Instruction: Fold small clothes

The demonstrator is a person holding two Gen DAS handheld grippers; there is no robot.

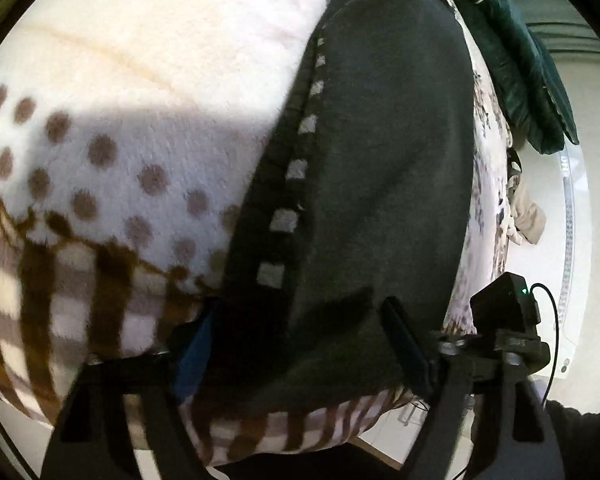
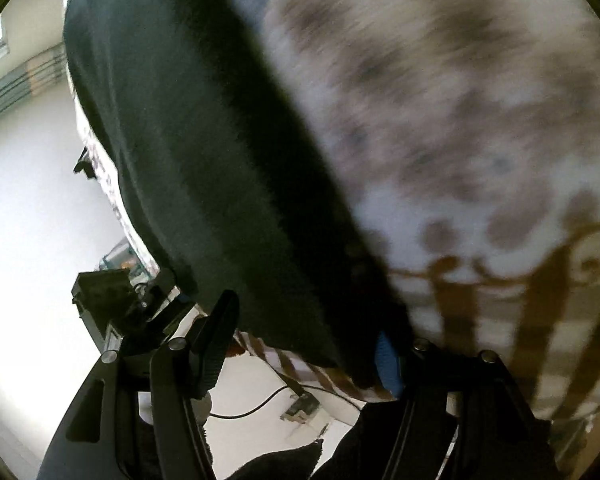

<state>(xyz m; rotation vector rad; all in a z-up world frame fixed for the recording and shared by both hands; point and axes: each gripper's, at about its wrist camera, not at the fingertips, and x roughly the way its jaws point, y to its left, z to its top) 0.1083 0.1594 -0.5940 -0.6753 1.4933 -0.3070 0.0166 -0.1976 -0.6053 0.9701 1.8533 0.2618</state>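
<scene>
A dark grey garment (image 1: 380, 168) with a row of pale squares along its seam lies on a fleece blanket (image 1: 148, 120). My left gripper (image 1: 300, 356) is open, its fingers (image 1: 408, 344) wide apart across the garment's near edge. In the right wrist view the same dark garment (image 2: 204, 160) runs from top left down to my right gripper (image 2: 304, 340). That gripper is open too, its fingers (image 2: 216, 336) straddling the garment's near end. That view is blurred.
The blanket has brown dots and a brown check border (image 1: 80, 288). A dark green quilted item (image 1: 520, 64) lies at the far right. A pale floor (image 2: 28, 220) with a cable (image 2: 260, 400) lies beyond the blanket's edge.
</scene>
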